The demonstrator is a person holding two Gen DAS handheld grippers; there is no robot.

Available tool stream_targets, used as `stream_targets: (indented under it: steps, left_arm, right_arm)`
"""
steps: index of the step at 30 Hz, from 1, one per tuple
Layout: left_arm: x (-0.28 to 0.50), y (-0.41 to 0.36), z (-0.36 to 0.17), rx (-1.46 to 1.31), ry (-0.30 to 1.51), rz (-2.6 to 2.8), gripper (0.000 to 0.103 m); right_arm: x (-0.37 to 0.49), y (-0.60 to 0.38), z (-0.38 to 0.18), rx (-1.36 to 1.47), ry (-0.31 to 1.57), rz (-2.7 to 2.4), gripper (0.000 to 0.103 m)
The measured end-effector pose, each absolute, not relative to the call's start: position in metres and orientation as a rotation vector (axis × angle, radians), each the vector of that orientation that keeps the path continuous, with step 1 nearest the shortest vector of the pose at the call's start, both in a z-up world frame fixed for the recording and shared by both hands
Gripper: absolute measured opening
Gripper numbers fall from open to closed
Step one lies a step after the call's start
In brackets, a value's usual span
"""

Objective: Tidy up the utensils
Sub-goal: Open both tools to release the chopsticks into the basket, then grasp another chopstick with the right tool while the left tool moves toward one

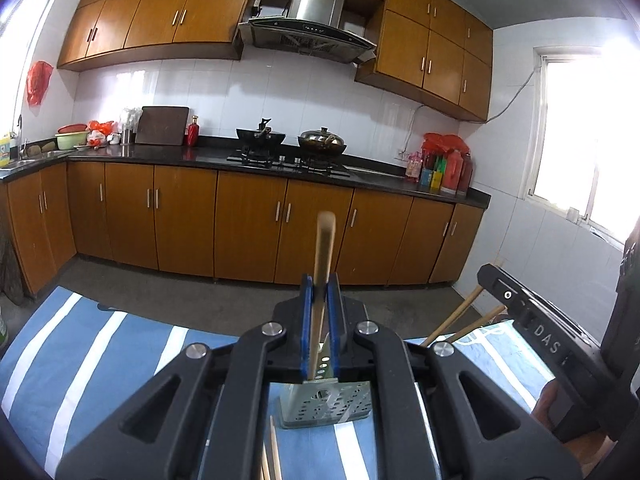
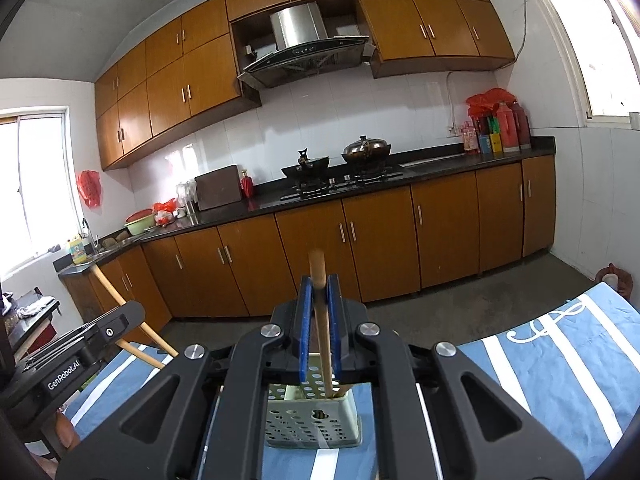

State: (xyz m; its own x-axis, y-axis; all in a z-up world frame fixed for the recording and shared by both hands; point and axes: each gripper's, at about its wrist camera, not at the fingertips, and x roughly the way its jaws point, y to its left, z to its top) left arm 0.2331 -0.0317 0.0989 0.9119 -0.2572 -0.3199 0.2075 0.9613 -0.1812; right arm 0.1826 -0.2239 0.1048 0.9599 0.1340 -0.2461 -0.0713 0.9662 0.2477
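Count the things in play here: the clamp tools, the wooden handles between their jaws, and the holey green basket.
Grippers: 2, left gripper and right gripper
Wooden handles between their jaws: 2
Green basket: 1
Total: 5

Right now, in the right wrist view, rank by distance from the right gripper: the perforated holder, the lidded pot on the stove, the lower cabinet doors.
1. Perforated holder, just below the right gripper.
2. Lower cabinet doors, across the floor.
3. Lidded pot, on the stove behind.
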Motion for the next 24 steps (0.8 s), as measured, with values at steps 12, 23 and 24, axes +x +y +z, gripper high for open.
stream_targets:
  steps: [12, 23, 24]
  left_arm:
    - [0.181, 0.0, 0.102, -0.166, 0.332, -0.207, 0.027]
    - [0.166, 0.049, -0.03, -0.136, 0.712, -0.1, 0.031]
    - [0.166, 0.051, -0.036, -0.137, 0.729, -0.099, 0.031]
  right_arm:
    - [0.12, -0.251, 0.109, 0.245, 0.252, 0.054, 0.033]
    - [0.127, -0.259, -0.038, 0.266, 0.758, 0.02, 0.025]
    - [0.13, -0.254, -0.049, 0.265, 0.794, 0.032, 0.023]
